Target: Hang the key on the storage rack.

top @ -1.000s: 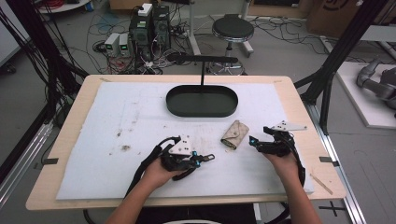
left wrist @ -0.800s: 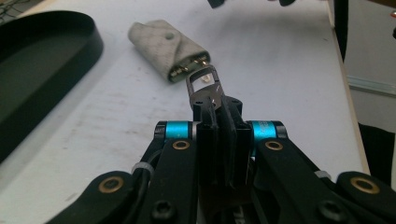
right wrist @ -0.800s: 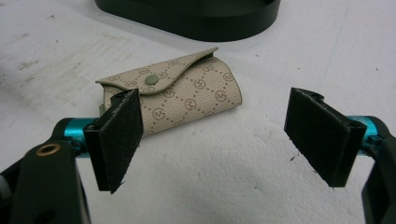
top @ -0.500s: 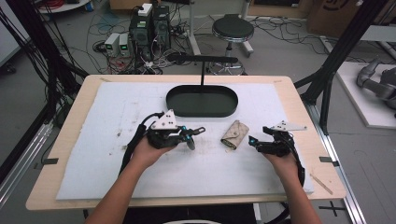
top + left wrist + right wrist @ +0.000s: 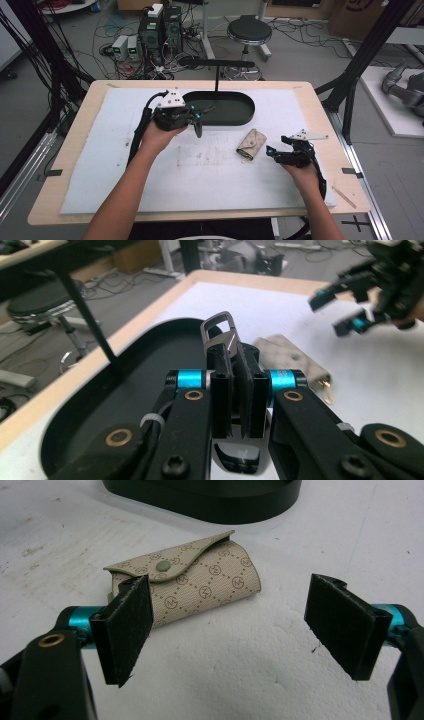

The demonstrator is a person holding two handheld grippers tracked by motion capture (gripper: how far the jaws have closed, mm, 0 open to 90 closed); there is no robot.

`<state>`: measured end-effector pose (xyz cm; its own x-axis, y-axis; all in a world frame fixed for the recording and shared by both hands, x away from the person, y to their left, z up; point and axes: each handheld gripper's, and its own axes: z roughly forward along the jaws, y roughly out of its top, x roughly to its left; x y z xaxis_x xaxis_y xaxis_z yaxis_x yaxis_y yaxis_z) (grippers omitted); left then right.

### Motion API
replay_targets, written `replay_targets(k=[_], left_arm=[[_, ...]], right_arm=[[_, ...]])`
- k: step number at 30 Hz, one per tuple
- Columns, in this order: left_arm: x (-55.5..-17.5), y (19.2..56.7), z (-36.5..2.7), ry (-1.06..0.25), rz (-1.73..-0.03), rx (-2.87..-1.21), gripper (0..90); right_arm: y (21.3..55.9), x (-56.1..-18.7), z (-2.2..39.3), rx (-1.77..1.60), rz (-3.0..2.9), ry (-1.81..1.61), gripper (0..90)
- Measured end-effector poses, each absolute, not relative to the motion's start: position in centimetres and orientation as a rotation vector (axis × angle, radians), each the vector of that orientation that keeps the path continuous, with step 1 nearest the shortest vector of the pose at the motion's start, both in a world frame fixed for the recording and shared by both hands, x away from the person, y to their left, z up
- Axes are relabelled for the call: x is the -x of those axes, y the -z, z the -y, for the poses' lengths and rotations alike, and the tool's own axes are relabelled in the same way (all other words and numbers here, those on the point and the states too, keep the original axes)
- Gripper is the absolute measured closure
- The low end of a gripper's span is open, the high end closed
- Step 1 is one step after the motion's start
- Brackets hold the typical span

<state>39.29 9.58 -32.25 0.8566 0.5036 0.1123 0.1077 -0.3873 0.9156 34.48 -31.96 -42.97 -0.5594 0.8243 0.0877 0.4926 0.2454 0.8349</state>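
Lying before the right gripper (image 5: pixel 227 630), a snapped pouch (image 5: pixel 200 582) shows repeated "M" monograms.

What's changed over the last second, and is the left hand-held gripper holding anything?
The left hand-held gripper has travelled from the near middle of the mat up to the black tray's near-left rim, shut on a metal clip throughout. The right hand-held gripper stayed put, open, beside the beige key pouch, which hasn't moved. The tray is unchanged.
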Motion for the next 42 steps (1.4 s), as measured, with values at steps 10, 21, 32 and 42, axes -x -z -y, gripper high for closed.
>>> replay_targets(k=[10, 21, 32, 42], left_arm=[[-42.6, 30.2, -8.8, -0.496, -0.486, -1.928, 84.9], [-46.9, 29.0, -8.8, -0.493, -0.538, -1.932, 84.8], [-50.1, 28.0, -8.8, -0.559, -0.607, -1.926, 84.9], [-51.4, 29.5, -8.0, -0.554, -0.654, -1.983, 84.8]], right_arm=[[43.0, -34.6, 32.0, -1.209, -2.158, -1.24, 20.0], [43.1, -34.7, 32.1, -1.222, -2.161, -1.232, 20.0], [43.3, -34.9, 32.2, -1.232, -2.169, -1.227, 20.0], [43.3, -34.9, 32.3, -1.242, -2.166, -1.233, 20.0]])
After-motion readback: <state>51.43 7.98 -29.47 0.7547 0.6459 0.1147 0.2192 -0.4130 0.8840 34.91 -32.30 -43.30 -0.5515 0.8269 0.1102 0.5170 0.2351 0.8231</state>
